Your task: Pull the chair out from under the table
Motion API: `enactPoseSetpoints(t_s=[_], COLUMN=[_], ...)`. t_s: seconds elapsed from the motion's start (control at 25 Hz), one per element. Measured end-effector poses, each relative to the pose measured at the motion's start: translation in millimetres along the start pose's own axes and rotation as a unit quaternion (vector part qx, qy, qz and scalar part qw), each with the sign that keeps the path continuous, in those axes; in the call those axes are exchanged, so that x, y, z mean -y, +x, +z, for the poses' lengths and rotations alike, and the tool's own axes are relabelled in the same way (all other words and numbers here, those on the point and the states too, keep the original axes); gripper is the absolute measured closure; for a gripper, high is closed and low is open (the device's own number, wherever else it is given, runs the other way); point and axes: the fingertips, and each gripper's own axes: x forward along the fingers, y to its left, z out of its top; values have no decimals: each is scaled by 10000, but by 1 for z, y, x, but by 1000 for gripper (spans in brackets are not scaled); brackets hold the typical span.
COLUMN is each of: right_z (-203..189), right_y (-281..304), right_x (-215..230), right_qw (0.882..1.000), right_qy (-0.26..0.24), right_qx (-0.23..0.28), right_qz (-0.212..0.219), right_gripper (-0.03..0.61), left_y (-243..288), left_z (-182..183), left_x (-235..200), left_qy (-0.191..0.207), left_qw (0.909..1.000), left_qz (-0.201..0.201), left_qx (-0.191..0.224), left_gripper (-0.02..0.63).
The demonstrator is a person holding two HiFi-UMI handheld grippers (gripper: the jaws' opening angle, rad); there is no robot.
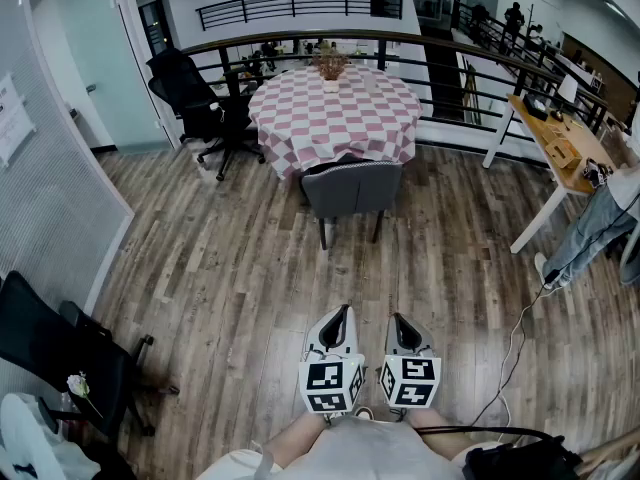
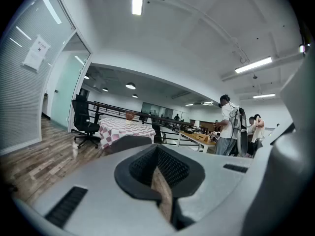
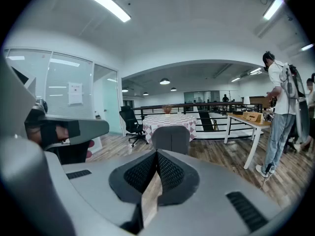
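A grey upholstered chair (image 1: pixel 352 190) stands with its back toward me, its seat tucked under a round table (image 1: pixel 330 108) with a red-and-white checked cloth. Both grippers hover low over the wooden floor, well short of the chair and touching nothing. My left gripper (image 1: pixel 343 314) and right gripper (image 1: pixel 398 321) sit side by side, each shut with nothing between the jaws. In the left gripper view, the chair (image 2: pixel 129 142) and table (image 2: pixel 123 128) lie ahead beyond the gripper's (image 2: pixel 157 149) tips. The right gripper view puts the chair (image 3: pixel 171 137) straight ahead of the gripper's (image 3: pixel 157 154) tips.
A black office chair (image 1: pixel 205 108) stands left of the table, another black chair (image 1: pixel 60 353) at my near left. A wooden desk (image 1: pixel 560 143) and a person (image 1: pixel 600 223) are on the right. A railing (image 1: pixel 400 58) runs behind the table. A cable (image 1: pixel 515 338) trails on the floor.
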Motion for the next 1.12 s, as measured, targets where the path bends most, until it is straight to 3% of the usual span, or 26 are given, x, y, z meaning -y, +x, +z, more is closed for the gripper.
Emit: enactPoseSetpoints(t_s=[0.56,1.12], right_z=[-3,0], right_y=[5,28], right_x=[-10,-18], right_qw=[9999,9994], right_qy=[115,258], right_qx=[-20,-59], right_qz=[23,-243], right_gripper=[560,560], left_y=[-1,10], left_z=[-3,-1], left_x=[-8,-46], left_qy=[78,98], left_qw=[9999,9998], left_qz=[-12,45], left_qx=[-90,-162], left_gripper=[609,609])
